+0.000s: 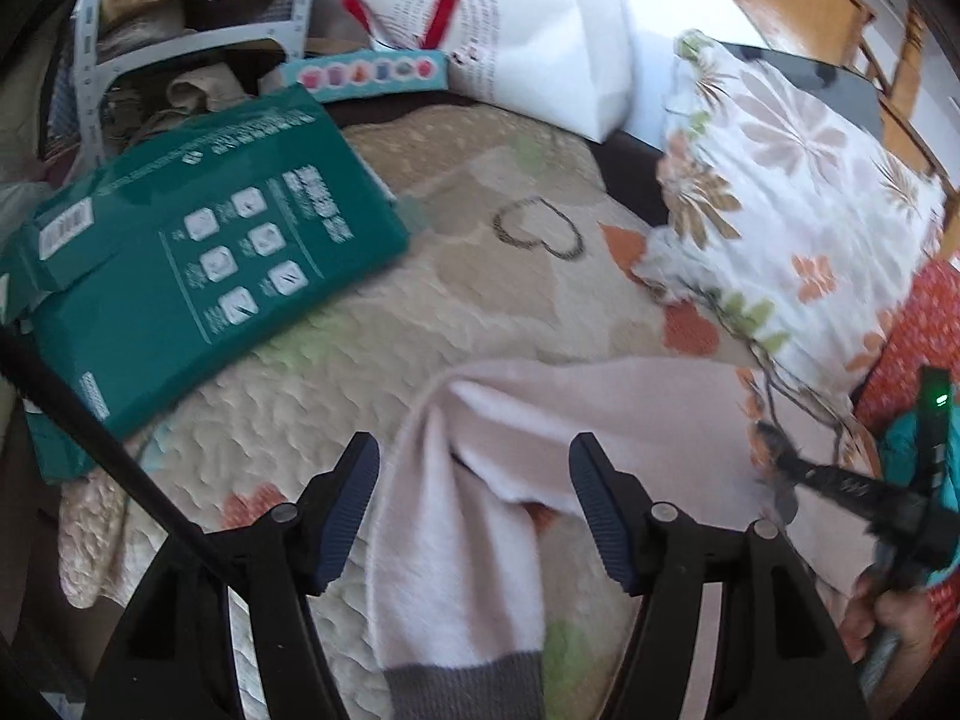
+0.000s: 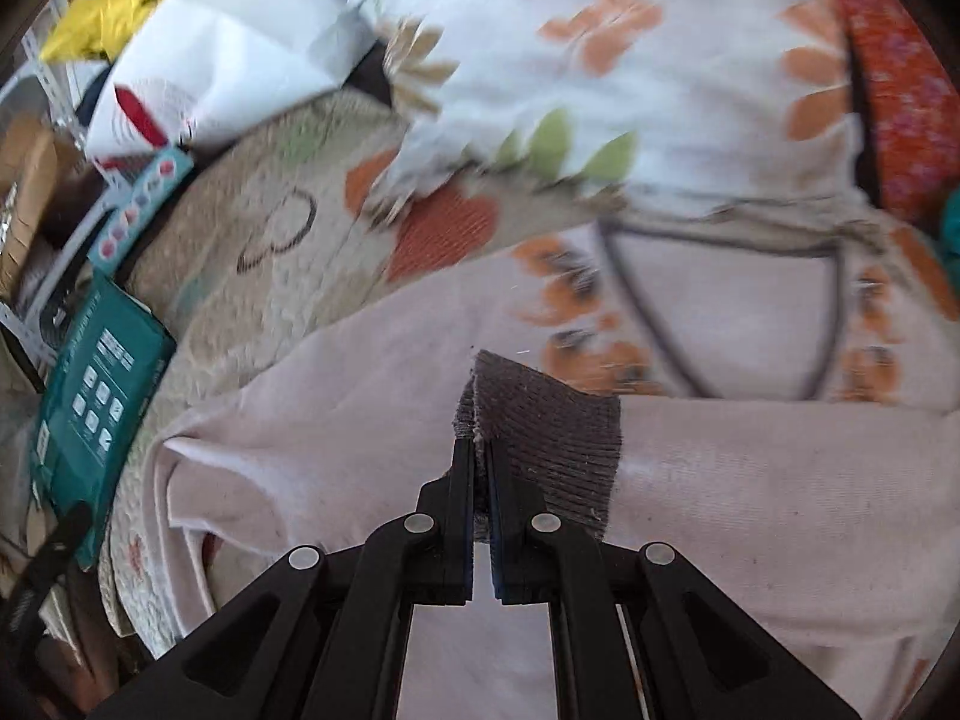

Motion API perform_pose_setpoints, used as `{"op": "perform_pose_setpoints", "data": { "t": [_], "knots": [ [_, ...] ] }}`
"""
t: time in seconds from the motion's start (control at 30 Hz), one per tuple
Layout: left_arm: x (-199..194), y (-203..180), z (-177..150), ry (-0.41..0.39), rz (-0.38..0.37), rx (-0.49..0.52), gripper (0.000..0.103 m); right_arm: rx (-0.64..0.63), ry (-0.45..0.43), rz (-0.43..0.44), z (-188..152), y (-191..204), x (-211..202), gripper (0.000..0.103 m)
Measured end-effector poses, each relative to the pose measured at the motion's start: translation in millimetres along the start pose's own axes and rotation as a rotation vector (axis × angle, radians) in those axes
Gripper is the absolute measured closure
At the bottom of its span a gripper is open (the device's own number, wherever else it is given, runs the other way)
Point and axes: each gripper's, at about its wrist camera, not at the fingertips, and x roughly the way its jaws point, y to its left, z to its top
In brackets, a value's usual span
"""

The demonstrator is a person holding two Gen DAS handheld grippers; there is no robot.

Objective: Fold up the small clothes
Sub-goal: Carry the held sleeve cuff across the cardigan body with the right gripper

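Note:
A pale pink small sweater (image 1: 600, 414) with grey cuffs lies spread on a quilted bedspread (image 1: 480, 276). One of its sleeves runs between the fingers of my left gripper (image 1: 473, 441) and ends in a grey cuff (image 1: 465, 684) at the bottom edge. The left jaws stand wide apart and the pads do not press the cloth. In the right wrist view my right gripper (image 2: 477, 450) is shut on the folded edge of the other grey cuff (image 2: 546, 426), over the sweater's body (image 2: 360, 420). The left wrist view shows the right gripper (image 1: 780, 462) blurred at the right, held by a hand (image 1: 888, 618).
A green box (image 1: 198, 264) lies on the bedspread to the left. A floral pillow (image 1: 798, 228) sits at the right, with a white paper bag (image 1: 528, 30) and a teal paint set (image 1: 366, 75) behind it. A black strap (image 1: 120, 456) crosses the lower left.

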Motion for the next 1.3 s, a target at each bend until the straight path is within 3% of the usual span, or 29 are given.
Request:
{"op": "perform_pose_setpoints", "data": {
  "t": [0.3,0.4,0.43,0.5,0.57,0.67,0.87,0.93,1.03,1.17,1.23,1.27,1.3],
  "knots": [
    [8,15,9,0.014,0.024,-0.075,0.038,-0.038,0.082,0.057,-11,35,47,0.098],
    [7,27,14,0.006,0.062,-0.098,0.038,-0.135,0.077,-0.006,-16,48,49,0.095],
    [6,35,16,-0.002,0.084,-0.124,0.038,-0.157,0.055,-0.029,-17,52,43,0.092],
    [2,54,20,-0.02,0.121,-0.183,0.038,-0.174,0.011,-0.023,-20,59,25,0.074],
    [-4,76,21,-0.047,0.179,-0.26,0.037,-0.225,-0.032,-0.003,-32,72,3,0.063],
    [-12,104,20,-0.059,0.23,-0.346,0.037,-0.336,-0.014,0.088,-63,100,-17,0.058],
    [-13,142,16,-0.026,0.241,-0.464,0.037,-0.566,0.029,0.24,-150,159,-35,0.051],
    [-15,153,15,-0.026,0.242,-0.504,0.037,-0.668,0.031,0.256,-177,176,-39,0.048],
    [-18,161,13,-0.035,0.25,-0.531,0.037,-0.841,0.031,0.206,-210,199,-30,0.044],
    [-19,165,12,-0.035,0.255,-0.535,0.037,-0.953,0.018,0.112,-234,209,-10,0.044],
    [-18,164,12,-0.034,0.26,-0.533,0.037,-0.898,0.03,0.141,-227,204,-10,0.062],
    [-17,164,12,-0.032,0.26,-0.536,0.037,-0.858,0.044,0.156,-219,202,-12,0.097],
    [-15,163,12,-0.032,0.258,-0.541,0.037,-0.805,0.065,0.187,-209,199,-16,0.097]
  ]
}}
